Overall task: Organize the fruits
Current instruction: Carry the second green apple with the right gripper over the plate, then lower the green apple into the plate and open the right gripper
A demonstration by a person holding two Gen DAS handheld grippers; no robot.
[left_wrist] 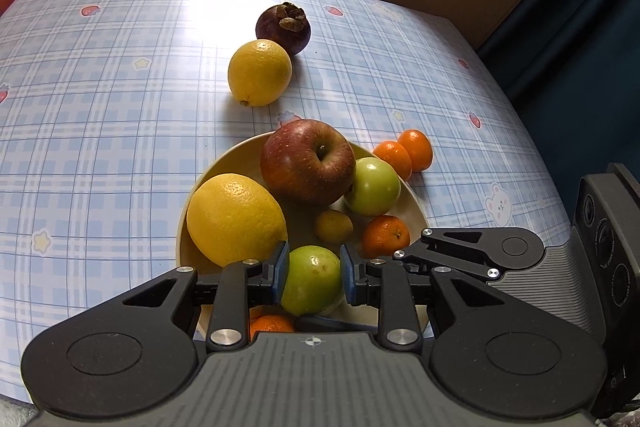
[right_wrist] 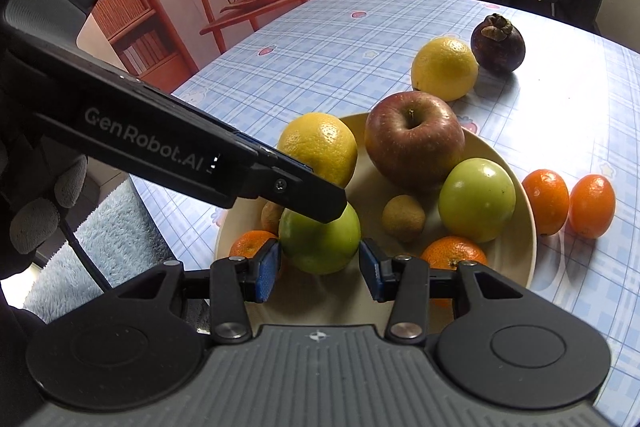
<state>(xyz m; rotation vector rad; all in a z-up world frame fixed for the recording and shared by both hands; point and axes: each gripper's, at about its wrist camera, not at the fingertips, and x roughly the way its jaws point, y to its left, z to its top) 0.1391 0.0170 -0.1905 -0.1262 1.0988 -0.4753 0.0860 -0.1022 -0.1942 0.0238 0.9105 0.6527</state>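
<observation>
The only readable text is the white brand lettering "GenRobot.AI" printed along the black side of the left tool (right_wrist: 320, 215), seen crossing the right wrist view above the fruit plate.

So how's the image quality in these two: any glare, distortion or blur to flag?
Left wrist view: a blown-out glare patch on the tablecloth behind the mangosteen, and the grid lines bow from the fisheye. Right wrist view: even light, fruit sharp, soft shadows beside the two mandarins off the plate.
</observation>
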